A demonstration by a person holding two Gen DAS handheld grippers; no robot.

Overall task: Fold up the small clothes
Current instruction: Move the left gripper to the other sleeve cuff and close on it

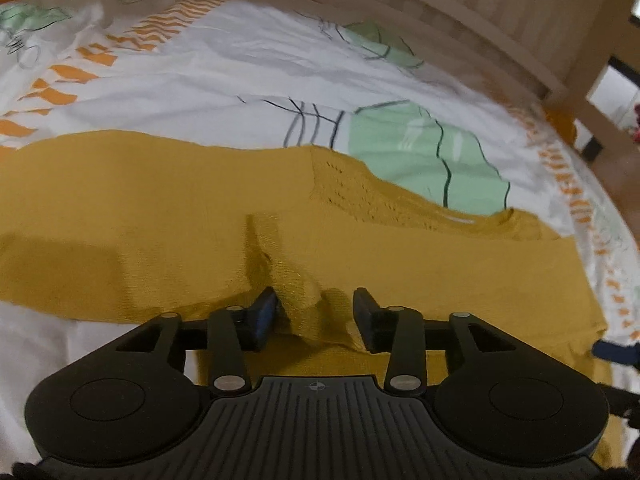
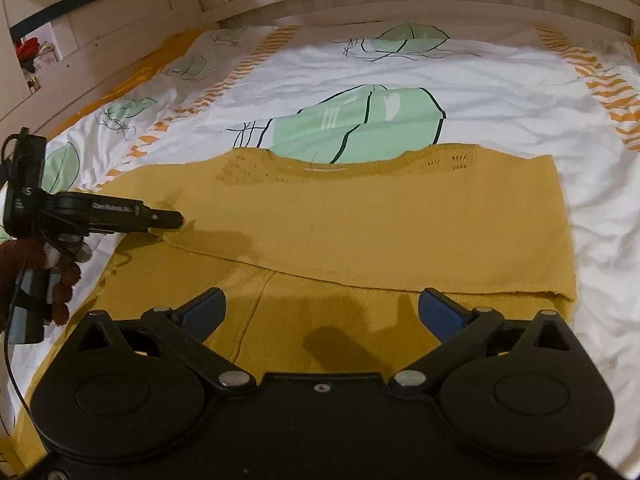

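Setting: bed with a white duvet [image 1: 248, 64], green leaf and orange chevron print, pale wooden bed frame [image 1: 472, 8] behind.

Left wrist view, garment: mustard knit top [image 1: 140, 216] lies flat across the duvet; lace-knit shoulder panel toward the right.

Left wrist view, fingers: left gripper [image 1: 316, 316] has its fingers partly apart, with a raised ridge of the knit standing between them. I see a gap on both sides, so I read it as not clamped.

Right wrist view, garment: mustard knit top [image 2: 360, 224] has one layer turned over the body, its edge running across just ahead of my right fingers.

Right wrist view, fingers: right gripper [image 2: 322, 308] spread wide, holding nothing, hovering over the near fabric. Left gripper [image 2: 160, 218] comes in from the left, tip on the folded edge.

Step, my judgement: mid-fold, first layer laid over.

Next move calls for: both sets of fingers to pinch an edge evenly and carry it across without dragging the lower layer.

Unclear: near hem hidden under both gripper bodies; motion blur in the left view; which part is folded over, I cannot tell.
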